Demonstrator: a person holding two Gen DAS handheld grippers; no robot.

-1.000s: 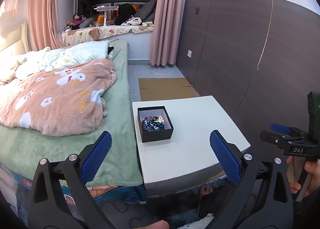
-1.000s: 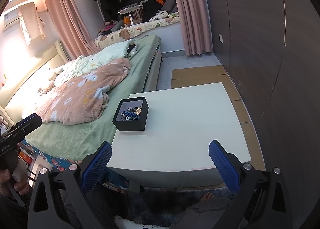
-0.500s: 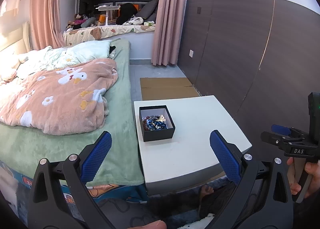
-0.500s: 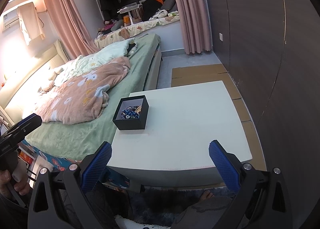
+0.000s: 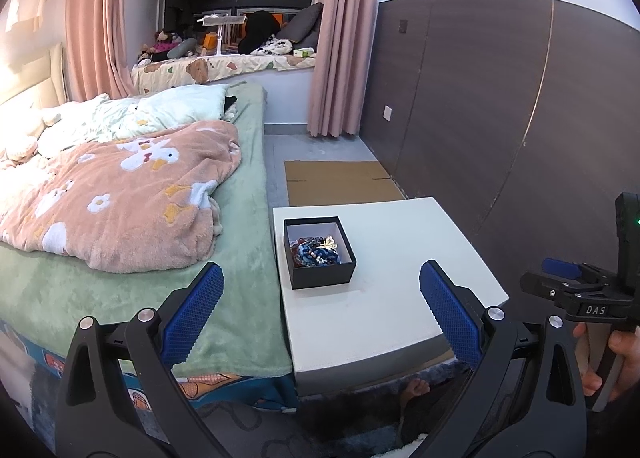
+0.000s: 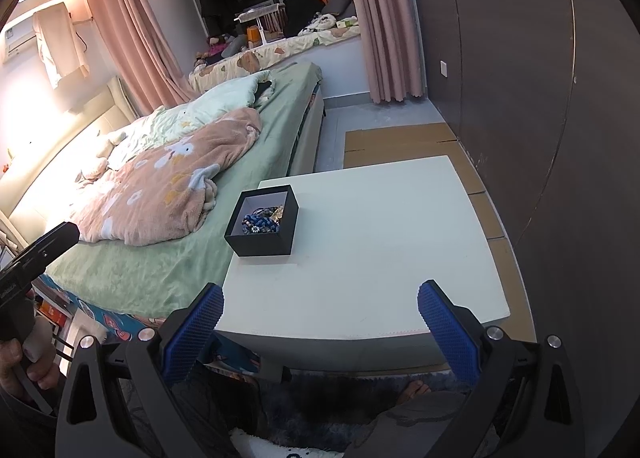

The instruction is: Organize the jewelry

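A small black open box (image 5: 319,254) stands on the left part of a white table (image 5: 384,298). It holds a tangle of bead jewelry (image 5: 316,250), blue and dark beads with a gold piece. In the right wrist view the box (image 6: 262,227) sits at the table's (image 6: 380,258) left edge with the jewelry (image 6: 262,220) inside. My left gripper (image 5: 320,306) is open and empty, hovering before the table's near edge. My right gripper (image 6: 320,322) is open and empty, above the near edge.
A bed (image 5: 132,242) with a green sheet and a pink blanket (image 5: 120,194) borders the table's left side. A dark panelled wall (image 5: 500,106) runs along the right. Flat cardboard (image 5: 340,182) lies on the floor beyond the table. A bare foot (image 5: 416,388) shows under the table's front.
Both grippers have drifted slightly nearer the table, so the box looks a little closer. Both stay open and empty.
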